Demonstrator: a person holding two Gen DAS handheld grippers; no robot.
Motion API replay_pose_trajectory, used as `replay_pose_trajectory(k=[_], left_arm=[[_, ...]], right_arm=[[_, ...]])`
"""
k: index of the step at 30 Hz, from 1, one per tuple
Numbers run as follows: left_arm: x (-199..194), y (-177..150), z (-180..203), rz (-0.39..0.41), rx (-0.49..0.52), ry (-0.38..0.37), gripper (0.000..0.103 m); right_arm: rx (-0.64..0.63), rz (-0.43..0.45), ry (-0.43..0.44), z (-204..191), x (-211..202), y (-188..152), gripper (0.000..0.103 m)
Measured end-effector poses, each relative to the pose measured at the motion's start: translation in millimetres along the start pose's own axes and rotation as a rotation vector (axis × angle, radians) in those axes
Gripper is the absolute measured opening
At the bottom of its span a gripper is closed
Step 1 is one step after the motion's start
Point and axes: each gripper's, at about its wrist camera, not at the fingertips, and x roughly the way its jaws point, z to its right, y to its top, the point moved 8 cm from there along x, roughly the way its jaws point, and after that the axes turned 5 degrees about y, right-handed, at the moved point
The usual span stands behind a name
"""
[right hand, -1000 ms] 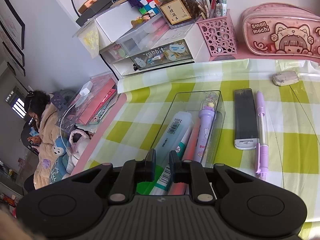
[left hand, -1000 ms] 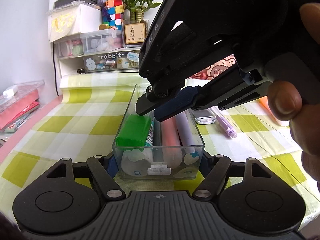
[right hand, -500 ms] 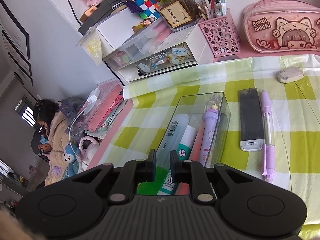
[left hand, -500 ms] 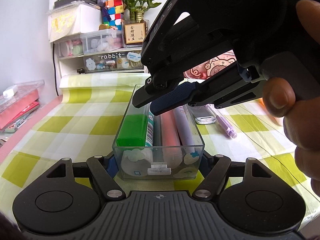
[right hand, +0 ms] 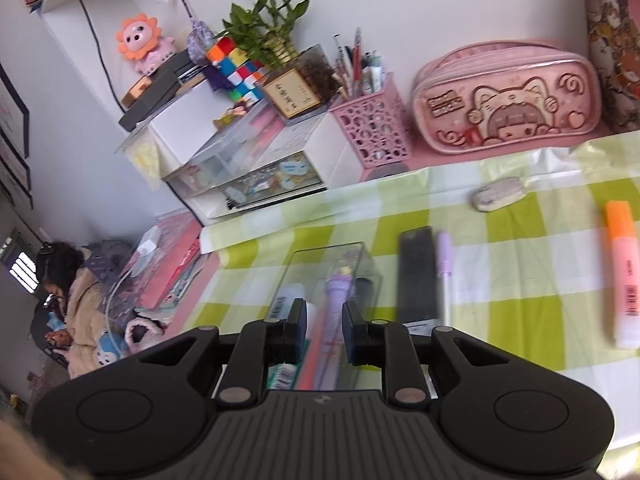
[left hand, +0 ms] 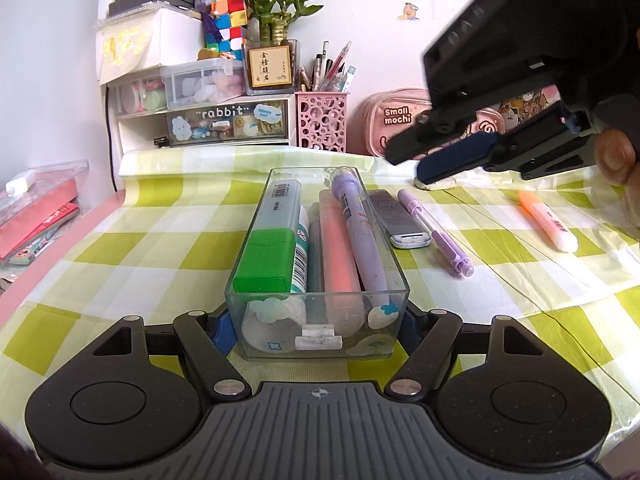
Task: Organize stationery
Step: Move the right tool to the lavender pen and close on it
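The left gripper clamps the near end of the clear box on the checked tabletop, pens packed inside. The right gripper hangs above the box, jaws slightly parted, empty. An orange highlighter lies near the right edge.

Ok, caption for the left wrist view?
Left tongs bracing the clear stationery box while right tongs hover empty above loose pens on the checked cloth.
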Motion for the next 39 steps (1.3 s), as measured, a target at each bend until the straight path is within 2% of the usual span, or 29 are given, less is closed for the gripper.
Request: replay_pose_trajectory(k=[5,7,10,18,27,30,39], left_arm=[[0,0,0,0.000,0.000,0.000,0.073],[0,0,0,0.000,0.000,0.001,0.073],[0,0,1,0.000,0.000,0.003,0.073],[0,-1,1,0.000,0.000,0.003,0.073],[0,-1,1,0.000,-0.001,0.003,0.073],[0,-1,1,0.000,-0.001,0.003,0.073],[0,-1,0,0.000,-0.001,0.002,0.073]], right_arm=[[0.012,0.024,-0.166,45,-14,5,0.008],[0.022,0.024,-0.196,57,-18,6,0.008],[0.036,0.005,-0.185,64,-17,4,0.008],[-0.035,-0.084,-0.170,50,16,-1,0.008],[-0.060,-0.159,-0.196,55,42,5,0.008],[-0.067,-0.151,-0.209,55,43,4,0.003],[0.037,-0.103,-0.182,62,30,0,0.003]])
